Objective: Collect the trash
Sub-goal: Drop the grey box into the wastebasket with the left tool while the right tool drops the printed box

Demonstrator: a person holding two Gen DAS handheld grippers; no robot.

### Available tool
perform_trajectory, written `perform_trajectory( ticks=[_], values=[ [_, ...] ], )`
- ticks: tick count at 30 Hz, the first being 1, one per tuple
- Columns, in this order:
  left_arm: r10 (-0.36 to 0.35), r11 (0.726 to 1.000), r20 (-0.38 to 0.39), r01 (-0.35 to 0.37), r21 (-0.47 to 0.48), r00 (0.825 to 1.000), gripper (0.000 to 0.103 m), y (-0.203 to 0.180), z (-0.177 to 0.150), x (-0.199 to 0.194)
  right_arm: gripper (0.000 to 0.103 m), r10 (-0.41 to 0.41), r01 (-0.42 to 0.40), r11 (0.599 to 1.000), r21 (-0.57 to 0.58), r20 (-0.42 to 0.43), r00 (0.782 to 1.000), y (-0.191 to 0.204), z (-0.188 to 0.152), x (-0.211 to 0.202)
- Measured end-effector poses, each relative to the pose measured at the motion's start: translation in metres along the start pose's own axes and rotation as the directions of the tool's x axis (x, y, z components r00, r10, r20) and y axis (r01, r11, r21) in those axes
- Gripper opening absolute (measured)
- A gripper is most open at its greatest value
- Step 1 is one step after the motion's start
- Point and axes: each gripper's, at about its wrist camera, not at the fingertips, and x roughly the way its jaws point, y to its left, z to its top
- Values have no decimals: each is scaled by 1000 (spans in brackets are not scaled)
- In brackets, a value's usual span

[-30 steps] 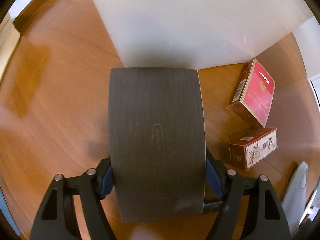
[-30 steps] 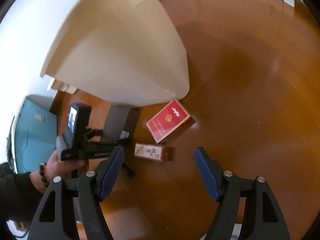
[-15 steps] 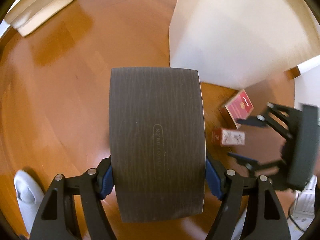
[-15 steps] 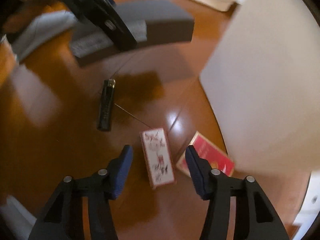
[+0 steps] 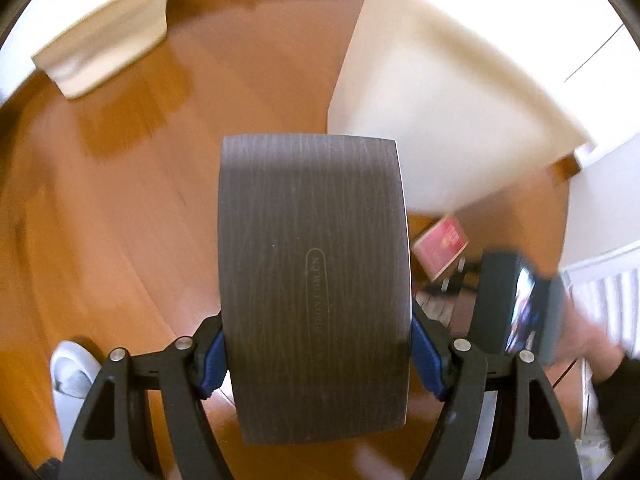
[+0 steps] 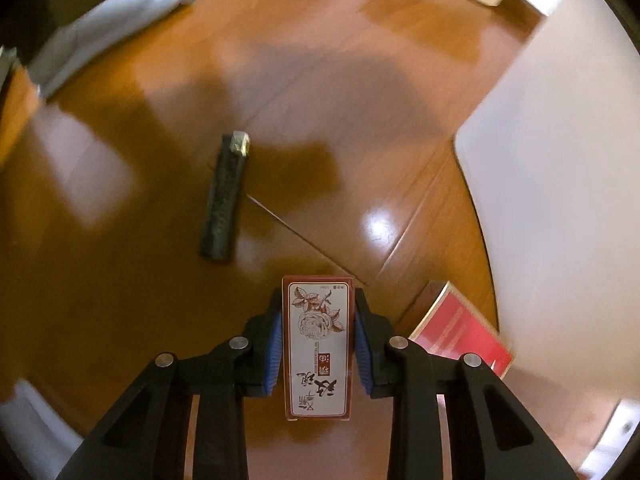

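My left gripper [image 5: 316,356] is shut on a dark wood-grain box [image 5: 312,272], held above the wooden floor [image 5: 132,216]. In the right wrist view, my right gripper [image 6: 318,344] points down at the floor, its jaws closing on a small white box with a rose print and red edges [image 6: 318,340]. The blue pads [image 6: 274,344] touch both long sides of that box. A flat red box [image 6: 460,328] lies just right of it, also seen as the red box [image 5: 440,246] in the left wrist view. A black lighter [image 6: 226,196] lies on the floor ahead to the left.
A large cream-white panel [image 6: 560,160] stands close on the right, the same panel [image 5: 440,100] rising beyond the dark box. A pale beige block [image 5: 104,52] lies far left. A grey-white slipper [image 6: 108,28] is at the top left, another slipper [image 5: 72,372] by the left gripper.
The left gripper has risen with the dark box, so the floor looks farther off. The right gripper rolled, came down over the rose-print box, and its jaws narrowed onto it.
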Motion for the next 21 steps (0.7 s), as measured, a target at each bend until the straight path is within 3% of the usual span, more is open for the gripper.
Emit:
perform_trajectory(
  ticks=[3,6,8,10,12,13,14,18,21],
  values=[
    [-39,999,114,41,-11,993,74,-13,27,-52,31,-29,14,987,159,92,995,2,-16,-31],
    [-109,994,272,102,40,956,74,-40,68,-116,31,-78,15,939,343,171,982,7,-39,-67],
    [-181,982,304,155,108,936,74,-64,98,-134,31,-98,-18,892,452,233,968,8,-53,-91],
    [-201,970,247,156,188,948,75,-94,135,-121,31,-127,-31,852,522,265,956,7,-65,-107],
    [-133,969,149,97,228,980,75,-117,166,-88,31,-155,-42,825,564,296,942,3,-72,-122],
    [-78,975,65,63,213,995,75,-127,188,-57,31,-165,-50,814,579,312,936,2,-74,-126],
    [-43,980,15,39,194,999,75,-131,202,-35,31,-177,-66,801,595,340,923,-2,-77,-134],
    [80,977,-102,-58,203,992,75,-141,225,25,31,-197,-106,761,640,383,903,-10,-83,-151],
    [87,978,-152,-56,201,985,77,-143,229,40,31,-190,-125,733,669,378,906,-14,-88,-147]
  ],
)
